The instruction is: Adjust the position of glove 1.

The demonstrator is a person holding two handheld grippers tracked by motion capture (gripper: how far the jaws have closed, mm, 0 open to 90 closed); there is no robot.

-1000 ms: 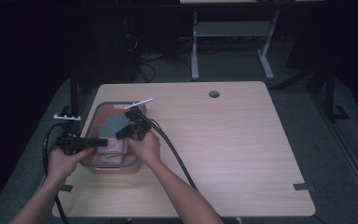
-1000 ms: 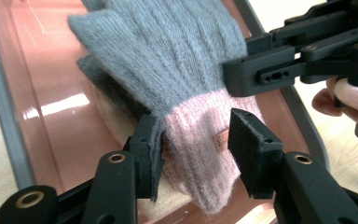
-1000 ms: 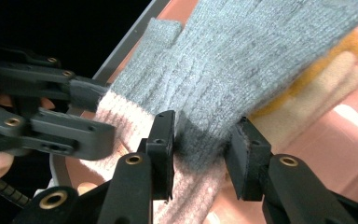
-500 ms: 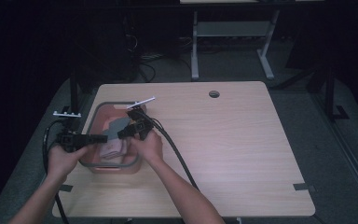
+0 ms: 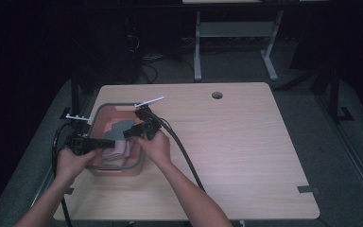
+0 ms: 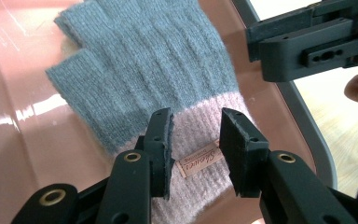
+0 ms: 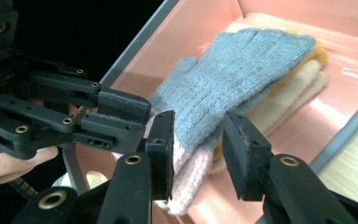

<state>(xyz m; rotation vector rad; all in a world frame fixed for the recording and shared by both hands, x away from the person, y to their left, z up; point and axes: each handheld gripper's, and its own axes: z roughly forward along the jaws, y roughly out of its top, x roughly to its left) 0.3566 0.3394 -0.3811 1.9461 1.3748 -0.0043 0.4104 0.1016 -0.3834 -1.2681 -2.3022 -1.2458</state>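
A grey knit glove with a pink cuff lies in a pink plastic tub, on top of cream and yellow gloves. My left gripper reaches into the tub from its left side. Its jaws have just been closing and now pinch the pink cuff beside its small label. My right gripper comes in from the tub's right side. It stands open over the grey part of the glove, facing the left gripper.
The tub sits at the left of a wooden table. A white strip rests at its far corner. A round cable hole is at the table's back. Black cables trail from both grippers. The floor around is dark.
The left gripper's tip sits slightly further over the tub than a second ago. The right hand has kept its place.
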